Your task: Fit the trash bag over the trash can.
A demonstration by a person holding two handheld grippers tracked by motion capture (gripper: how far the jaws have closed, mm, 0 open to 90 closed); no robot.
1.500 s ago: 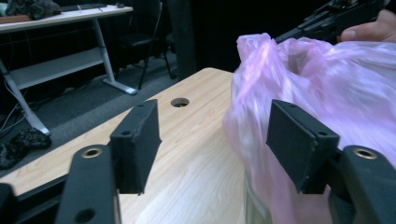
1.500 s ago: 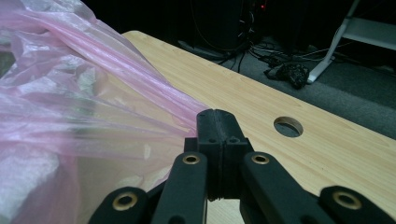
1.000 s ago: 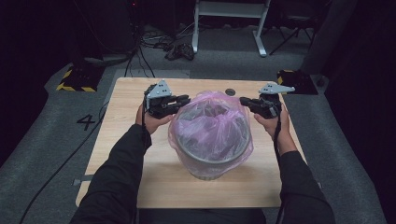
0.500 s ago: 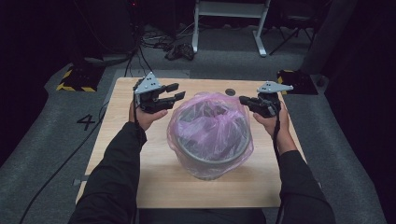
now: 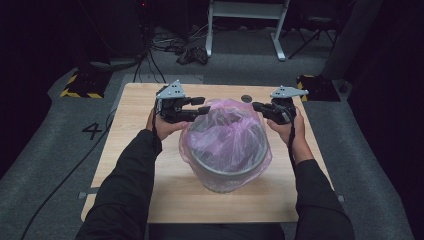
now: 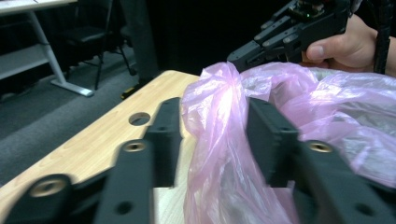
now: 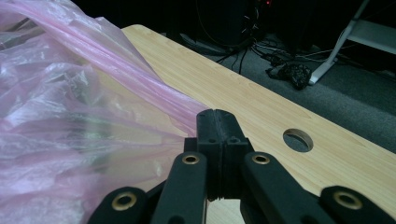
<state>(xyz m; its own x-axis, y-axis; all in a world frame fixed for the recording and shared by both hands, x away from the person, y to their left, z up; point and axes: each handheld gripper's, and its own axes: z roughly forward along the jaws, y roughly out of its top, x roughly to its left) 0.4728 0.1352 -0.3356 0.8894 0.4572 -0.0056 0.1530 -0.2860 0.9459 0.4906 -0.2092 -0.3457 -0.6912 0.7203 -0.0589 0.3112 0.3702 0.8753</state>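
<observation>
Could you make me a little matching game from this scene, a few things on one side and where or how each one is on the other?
Things:
1. left gripper
2. right gripper
3. pink bag
4. round hole

States:
A. draped over the grey bin
B. jaws apart, a fold of bag between them
C. jaws pressed together on the bag's edge
D. in the wooden table, beyond the bag

Pairs: 1-B, 2-C, 3-A, 4-D

bag (image 5: 226, 131) in bin (image 5: 225, 167) | bin on table (image 5: 130, 165) | grippers flank bag
</observation>
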